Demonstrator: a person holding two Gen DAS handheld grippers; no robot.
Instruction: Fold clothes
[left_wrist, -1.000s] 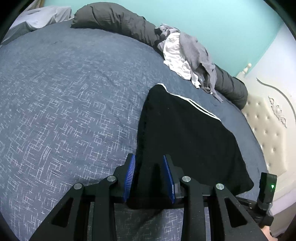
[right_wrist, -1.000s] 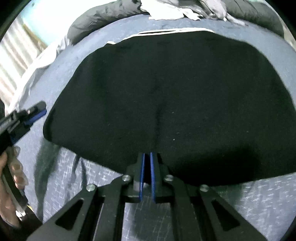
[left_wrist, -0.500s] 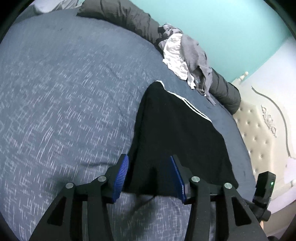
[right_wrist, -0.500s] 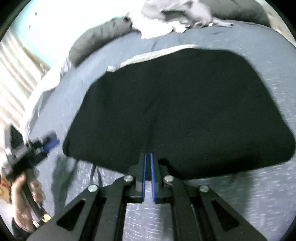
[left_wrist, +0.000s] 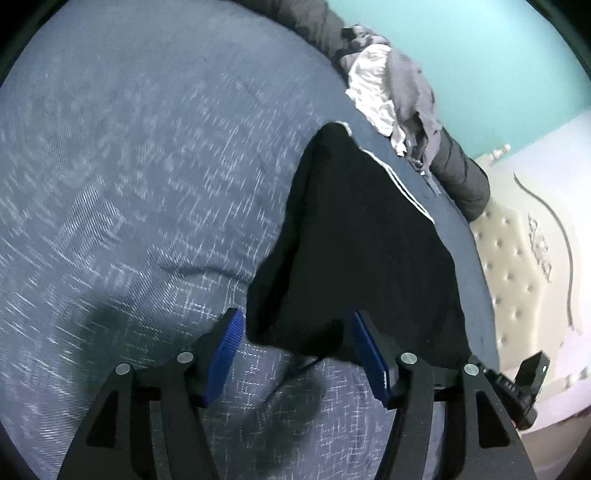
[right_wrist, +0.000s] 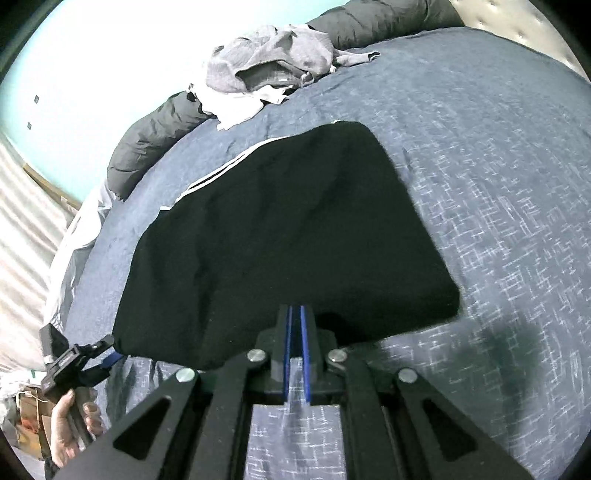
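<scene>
The left gripper (left_wrist: 295, 354) has spread wide since a second ago and let go of the black shorts (left_wrist: 365, 236), whose near corner now sits just past its blue pads. The shorts lie folded on the blue bedspread (left_wrist: 129, 166), white stripes on the far edge. The right gripper (right_wrist: 295, 325) is pinched tight on the near hem. A pile of grey and white clothes (right_wrist: 266, 74) sits further back by the dark bolster (right_wrist: 147, 136).
</scene>
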